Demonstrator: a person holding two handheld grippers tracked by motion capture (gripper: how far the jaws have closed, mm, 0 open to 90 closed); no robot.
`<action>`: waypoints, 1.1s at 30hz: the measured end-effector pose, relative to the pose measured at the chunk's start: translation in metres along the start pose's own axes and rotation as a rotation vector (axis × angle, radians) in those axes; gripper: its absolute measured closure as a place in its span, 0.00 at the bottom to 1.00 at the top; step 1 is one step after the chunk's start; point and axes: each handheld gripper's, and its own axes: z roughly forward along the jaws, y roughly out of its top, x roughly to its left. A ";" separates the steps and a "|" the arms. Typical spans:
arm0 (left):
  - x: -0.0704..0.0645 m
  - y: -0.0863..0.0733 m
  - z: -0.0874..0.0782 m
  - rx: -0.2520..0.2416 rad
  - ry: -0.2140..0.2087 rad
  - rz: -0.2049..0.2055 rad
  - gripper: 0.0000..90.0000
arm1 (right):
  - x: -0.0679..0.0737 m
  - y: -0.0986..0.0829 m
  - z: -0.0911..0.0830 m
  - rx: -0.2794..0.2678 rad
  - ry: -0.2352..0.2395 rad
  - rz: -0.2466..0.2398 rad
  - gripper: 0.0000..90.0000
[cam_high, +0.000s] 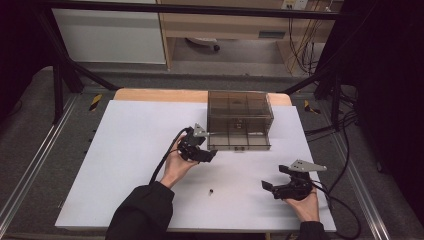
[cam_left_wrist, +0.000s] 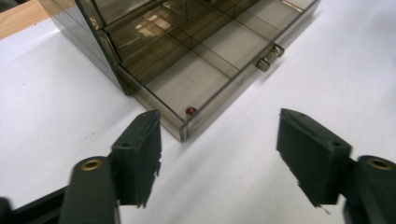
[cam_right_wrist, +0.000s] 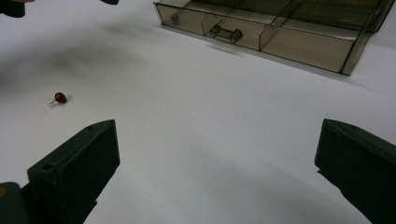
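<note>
Even overhead light leaves the white table (cam_high: 125, 150) bright while the surroundings sink into darkness; the high view is soft and low in detail. Soft shadows spread under the clear box (cam_right_wrist: 280, 32), whose panels carry warm reflections

White table (cam_high: 125, 150) on grey floor (cam_high: 30, 135); black frame (cam_high: 200, 9), pale wood cabinet (cam_high: 220, 25) behind.

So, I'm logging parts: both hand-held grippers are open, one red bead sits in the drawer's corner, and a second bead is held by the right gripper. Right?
Not quite. The second bead lies loose on the table, as the right gripper view shows. The rest stands.
</note>
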 end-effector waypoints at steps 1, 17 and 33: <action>-0.001 -0.002 -0.002 -0.001 0.000 0.001 0.29 | 0.000 0.000 0.000 -0.001 0.001 0.003 0.00; -0.008 -0.039 -0.032 0.009 -0.031 -0.032 0.10 | 0.000 0.000 0.000 0.003 -0.002 -0.001 0.00; -0.037 -0.055 -0.040 0.014 -0.087 -0.011 0.07 | 0.000 0.000 0.000 0.004 -0.003 -0.003 0.00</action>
